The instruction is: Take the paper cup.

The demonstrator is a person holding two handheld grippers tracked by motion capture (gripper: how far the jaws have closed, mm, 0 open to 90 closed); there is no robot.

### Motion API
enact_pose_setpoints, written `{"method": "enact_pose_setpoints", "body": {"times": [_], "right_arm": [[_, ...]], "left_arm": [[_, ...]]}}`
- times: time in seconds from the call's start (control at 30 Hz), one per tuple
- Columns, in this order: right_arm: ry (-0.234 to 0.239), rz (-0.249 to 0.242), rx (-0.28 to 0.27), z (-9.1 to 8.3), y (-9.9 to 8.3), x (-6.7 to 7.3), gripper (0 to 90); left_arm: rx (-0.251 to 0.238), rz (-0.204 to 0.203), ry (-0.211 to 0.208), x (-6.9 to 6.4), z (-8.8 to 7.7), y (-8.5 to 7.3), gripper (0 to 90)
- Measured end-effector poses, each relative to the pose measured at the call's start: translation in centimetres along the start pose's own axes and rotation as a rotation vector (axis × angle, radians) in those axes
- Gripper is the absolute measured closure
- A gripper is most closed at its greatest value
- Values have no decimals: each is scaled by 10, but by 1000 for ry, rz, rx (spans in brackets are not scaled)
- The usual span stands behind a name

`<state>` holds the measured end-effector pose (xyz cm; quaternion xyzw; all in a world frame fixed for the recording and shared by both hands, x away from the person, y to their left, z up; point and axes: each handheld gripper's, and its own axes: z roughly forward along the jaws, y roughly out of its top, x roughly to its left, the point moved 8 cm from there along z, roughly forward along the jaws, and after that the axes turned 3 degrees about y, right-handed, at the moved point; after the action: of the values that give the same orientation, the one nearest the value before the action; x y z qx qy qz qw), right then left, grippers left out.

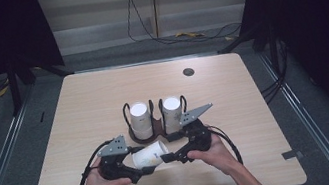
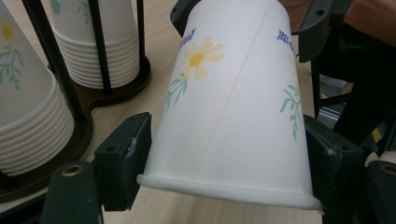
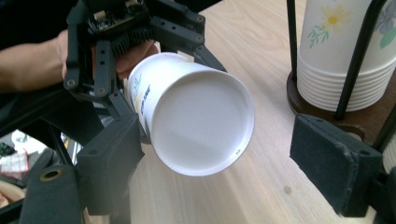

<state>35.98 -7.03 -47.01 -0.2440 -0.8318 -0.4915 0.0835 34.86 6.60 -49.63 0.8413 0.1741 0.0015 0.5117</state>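
Paper cup (image 1: 150,154) with a flower print, lying on its side just above the surface, near the front edge, between the two hand-held grippers; its mouth toward the person's left, its base toward the right; in the left gripper view the cup (image 2: 233,107) sits between the two black pads, both pressed on its wall near the rim; left hand-held gripper (image 1: 137,170) clamped on the cup.

Right hand-held gripper (image 1: 169,156) at the cup's base end; in the right gripper view the white base (image 3: 201,126) faces the camera; one pad close by the cup's side, the other well clear; jaws apart, not gripping.

Just behind the cup, a dark wooden holder (image 1: 151,134) with black wire uprights; two stacks of upturned cups in it, left stack (image 1: 140,119) and right stack (image 1: 172,112), side by side.

Surface (image 1: 93,104): pale wood-grain top, rounded corners, a round dark grommet (image 1: 188,72) toward the far right; otherwise bare.

Room: dim; grey floor (image 1: 5,149) around the surface; metal rails (image 1: 302,110) along both sides; dark stands and drapes left and right; a pale panelled wall (image 1: 99,17) at the back with a black cable (image 1: 141,25) hanging down it and trailing over the floor.
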Motion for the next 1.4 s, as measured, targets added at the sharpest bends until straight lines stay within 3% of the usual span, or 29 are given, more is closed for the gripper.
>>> {"method": "enact_pose_setpoints", "body": {"times": [0.03,0.27,0.5,0.57,1.0,1.23,1.4], "right_arm": [[-2,-4,6,0,-1,0,167],[7,-26,45,-1,-5,2,197],[-7,-64,128,1,-11,5,190],[-31,-89,159,1,-13,4,191],[-30,-181,318,8,-16,9,187],[-42,-221,421,16,-25,7,203],[-55,-235,423,19,-26,4,200]], "left_arm": [[21,0,6,1,1,-1,250],[50,20,13,1,4,-2,248],[114,45,-7,-2,6,-2,248],[149,58,-7,-4,8,-6,249],[181,84,3,0,11,-5,250],[222,109,-1,-3,15,-14,252],[228,118,-13,-7,18,-16,252]]}}
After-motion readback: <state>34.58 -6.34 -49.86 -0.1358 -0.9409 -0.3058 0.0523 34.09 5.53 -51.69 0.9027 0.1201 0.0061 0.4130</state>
